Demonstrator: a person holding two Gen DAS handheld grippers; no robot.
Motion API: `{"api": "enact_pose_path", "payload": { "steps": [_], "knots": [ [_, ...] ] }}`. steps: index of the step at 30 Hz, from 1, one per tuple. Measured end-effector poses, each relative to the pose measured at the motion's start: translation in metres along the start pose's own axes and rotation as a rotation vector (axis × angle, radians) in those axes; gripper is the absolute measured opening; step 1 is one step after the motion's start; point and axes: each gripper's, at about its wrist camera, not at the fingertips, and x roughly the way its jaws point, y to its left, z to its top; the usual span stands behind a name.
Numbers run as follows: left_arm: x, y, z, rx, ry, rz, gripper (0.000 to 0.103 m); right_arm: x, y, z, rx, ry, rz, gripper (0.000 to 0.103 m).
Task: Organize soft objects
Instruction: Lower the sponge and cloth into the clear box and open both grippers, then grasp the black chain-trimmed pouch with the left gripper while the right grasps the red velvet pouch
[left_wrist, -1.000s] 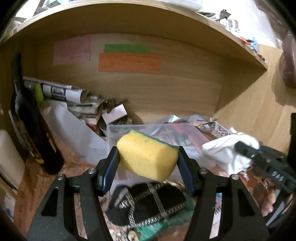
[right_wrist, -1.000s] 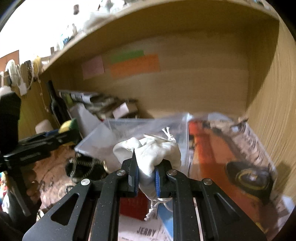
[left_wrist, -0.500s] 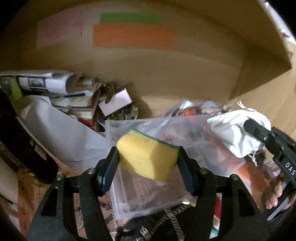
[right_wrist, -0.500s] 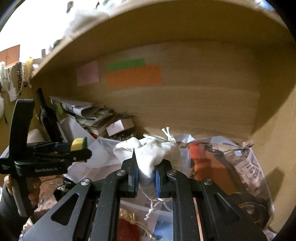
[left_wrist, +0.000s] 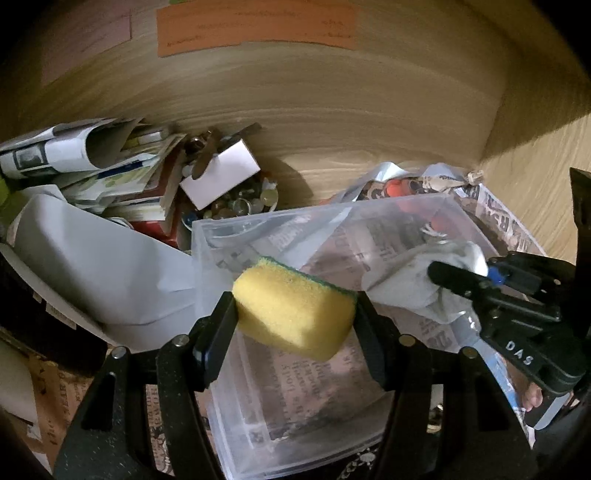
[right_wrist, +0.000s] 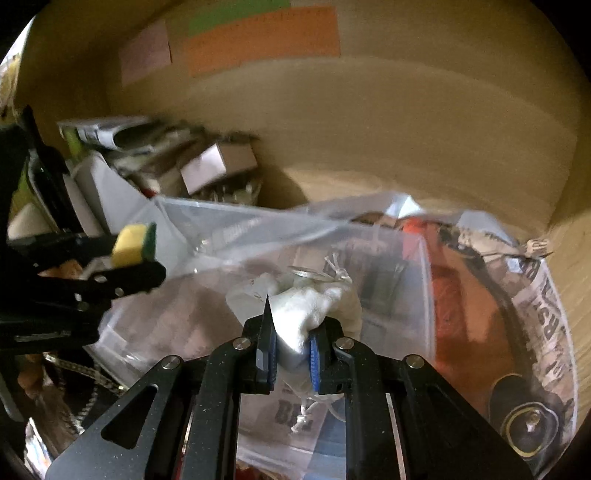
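Note:
My left gripper (left_wrist: 293, 325) is shut on a yellow sponge (left_wrist: 291, 308) with a green scrub side, held over the clear plastic bin (left_wrist: 207, 236). It shows from the side in the right wrist view (right_wrist: 133, 245). My right gripper (right_wrist: 291, 345) is shut on a white drawstring cloth pouch (right_wrist: 308, 308), held over the same bin (right_wrist: 192, 210). The pouch also shows in the left wrist view (left_wrist: 410, 282), over the bin's right side.
The bin sits on newspaper (left_wrist: 513, 229) inside a wooden shelf bay, back wall (left_wrist: 295, 110) close behind. Stacked papers and books (left_wrist: 110, 173), a white box (left_wrist: 221, 173) and white sheet (left_wrist: 92, 266) crowd the left. A black chain-strapped item (right_wrist: 74, 373) lies in front.
Both grippers have moved forward and down into the shelf bay with their objects. The sponge and the pouch now hang over the clear bin instead of in front of it.

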Motion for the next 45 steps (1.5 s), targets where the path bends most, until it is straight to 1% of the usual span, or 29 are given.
{"api": "enact_pose_path", "payload": {
  "steps": [1,3,4,5,6,7,8,9,11,12,14,15,19,21,24,28,31,35,38,39,40,41,42,43,45],
  "knots": [
    [0.001,0.0,0.0,0.0,0.003,-0.003,0.063,0.001,0.001,-0.001,-0.001,0.015,0.004,0.013],
    [-0.001,0.0,0.0,0.0,0.007,-0.01,0.065,0.001,0.001,0.0,-0.004,0.026,0.012,0.018],
    [-0.002,0.0,0.0,0.001,0.009,-0.013,0.066,0.0,0.002,0.0,-0.009,0.027,0.006,0.025],
    [-0.004,0.0,0.001,0.002,0.009,-0.016,0.068,-0.002,0.002,0.0,-0.012,0.025,0.003,0.035],
    [-0.007,0.0,0.001,0.004,0.005,-0.023,0.07,-0.006,0.003,-0.001,-0.015,0.016,0.006,0.04],
    [-0.01,0.0,0.001,0.005,0.001,-0.028,0.07,-0.009,0.004,-0.001,-0.017,0.006,0.005,0.049],
    [-0.014,0.001,0.002,0.005,-0.006,-0.033,0.072,-0.012,0.006,-0.001,-0.021,-0.008,0.003,0.055],
    [-0.019,0.001,0.002,0.003,-0.016,-0.035,0.073,-0.018,0.007,-0.001,-0.026,-0.021,-0.001,0.058],
    [-0.031,0.003,0.002,-0.004,-0.044,-0.039,0.075,-0.028,0.01,0.001,-0.033,-0.051,-0.007,0.066],
    [-0.039,0.004,0.002,-0.008,-0.063,-0.041,0.079,-0.034,0.012,0.002,-0.039,-0.067,-0.01,0.07],
    [-0.056,0.005,0.0,-0.008,-0.109,-0.033,0.085,-0.047,0.016,0.002,-0.053,-0.103,-0.019,0.084],
    [-0.064,0.005,-0.001,-0.004,-0.132,-0.031,0.088,-0.054,0.017,0.002,-0.063,-0.123,-0.021,0.085],
    [-0.094,0.005,-0.009,0.007,-0.198,-0.03,0.095,-0.07,0.021,0.002,-0.079,-0.155,-0.017,0.086],
    [-0.109,0.008,-0.018,0.005,-0.229,-0.028,0.099,-0.079,0.023,0.0,-0.075,-0.17,-0.002,0.086],
    [-0.122,0.013,-0.032,-0.005,-0.26,-0.018,0.101,-0.09,0.025,-0.01,-0.074,-0.197,0.003,0.087],
    [-0.12,0.018,-0.051,-0.022,-0.241,-0.024,0.101,-0.098,0.029,-0.027,-0.064,-0.209,0.02,0.095],
    [-0.114,0.018,-0.066,-0.016,-0.216,-0.018,0.101,-0.096,0.03,-0.04,-0.047,-0.192,0.028,0.095],
    [-0.1,0.015,-0.085,0.0,-0.171,-0.002,0.101,-0.081,0.029,-0.058,-0.016,-0.131,0.041,0.095],
    [-0.09,0.011,-0.097,-0.001,-0.145,-0.01,0.101,-0.067,0.027,-0.068,0.014,-0.078,0.072,0.094],
    [-0.089,0.01,-0.101,-0.001,-0.142,-0.01,0.098,-0.062,0.026,-0.071,0.028,-0.058,0.089,0.093],
    [-0.087,0.01,-0.103,-0.002,-0.139,-0.012,0.094,-0.059,0.025,-0.074,0.037,-0.042,0.104,0.088],
    [-0.085,0.009,-0.105,-0.003,-0.134,-0.014,0.087,-0.057,0.024,-0.076,0.043,-0.027,0.115,0.083],
    [-0.082,0.009,-0.106,-0.003,-0.125,-0.021,0.081,-0.054,0.024,-0.078,0.049,-0.012,0.125,0.08],
    [-0.078,0.009,-0.108,-0.006,-0.115,-0.031,0.08,-0.05,0.024,-0.079,0.049,0.003,0.13,0.075],
    [-0.072,0.009,-0.109,-0.013,-0.097,-0.043,0.068,-0.045,0.026,-0.083,0.044,0.024,0.133,0.068]
  ]
}}
